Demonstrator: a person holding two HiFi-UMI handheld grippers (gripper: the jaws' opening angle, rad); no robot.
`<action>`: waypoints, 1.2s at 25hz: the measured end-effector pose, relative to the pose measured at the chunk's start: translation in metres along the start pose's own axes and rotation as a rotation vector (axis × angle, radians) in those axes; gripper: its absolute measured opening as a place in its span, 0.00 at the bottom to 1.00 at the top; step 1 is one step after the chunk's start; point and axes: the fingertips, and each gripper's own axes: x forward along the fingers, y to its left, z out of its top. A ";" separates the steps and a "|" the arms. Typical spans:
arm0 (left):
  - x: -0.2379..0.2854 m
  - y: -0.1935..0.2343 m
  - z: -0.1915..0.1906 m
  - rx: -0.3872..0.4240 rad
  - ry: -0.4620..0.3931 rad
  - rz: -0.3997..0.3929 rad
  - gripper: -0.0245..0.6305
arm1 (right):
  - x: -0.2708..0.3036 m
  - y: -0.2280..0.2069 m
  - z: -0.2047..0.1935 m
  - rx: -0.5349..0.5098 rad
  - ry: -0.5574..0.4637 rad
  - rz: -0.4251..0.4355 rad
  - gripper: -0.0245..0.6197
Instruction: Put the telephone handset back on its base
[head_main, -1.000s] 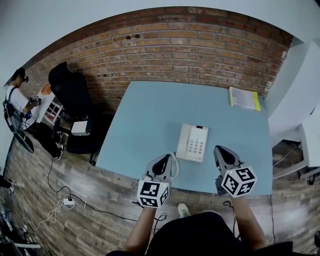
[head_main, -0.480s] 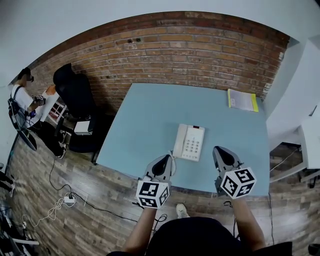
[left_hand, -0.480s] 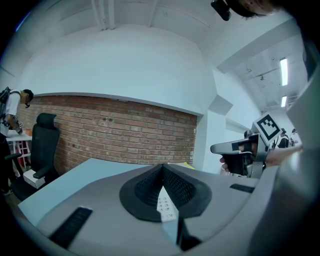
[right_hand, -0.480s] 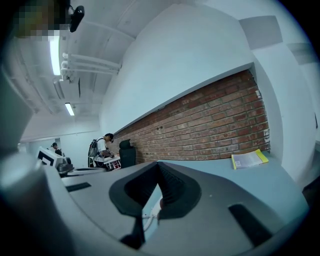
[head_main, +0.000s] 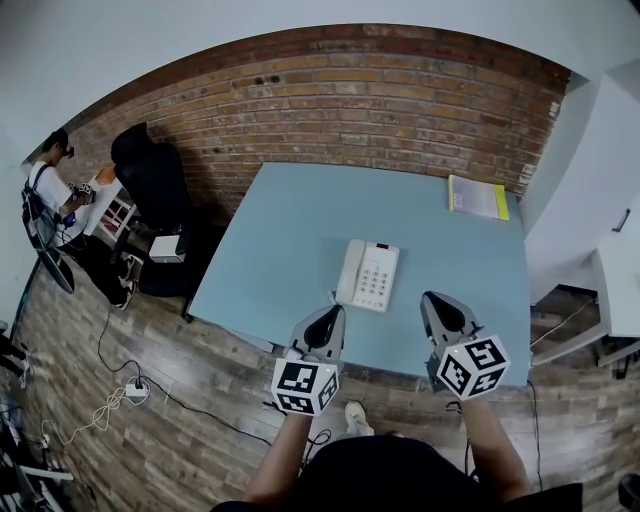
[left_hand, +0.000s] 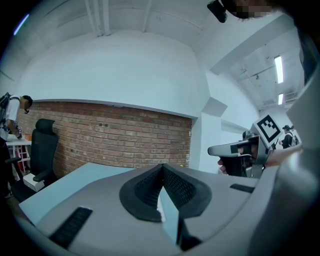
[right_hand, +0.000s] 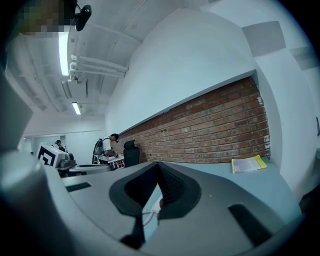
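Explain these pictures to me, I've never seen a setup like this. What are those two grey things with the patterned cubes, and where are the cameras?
There is no robot here. A person holds a tool in each hand: the left gripper and the right gripper. Each has two jaws, and the cubes are part of them. The head view comes from a camera on the person's head, looking steeply down. The two gripper views come from cameras riding on each gripper, looking along its jaws. On the blue table lie a white telephone and a booklet. The handset seems to sit in place on the telephone. Both grippers have their jaws together and hold nothing. They hang over the table's near edge, short of the telephone.
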 end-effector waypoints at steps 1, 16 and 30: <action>-0.002 -0.005 0.000 0.002 0.000 0.000 0.05 | -0.004 0.000 0.000 0.000 -0.001 0.002 0.06; -0.035 -0.060 -0.005 0.005 -0.004 0.019 0.05 | -0.065 0.004 -0.007 0.007 -0.006 0.040 0.06; -0.062 -0.106 -0.012 0.029 0.006 0.023 0.05 | -0.112 0.011 -0.016 0.006 -0.013 0.073 0.06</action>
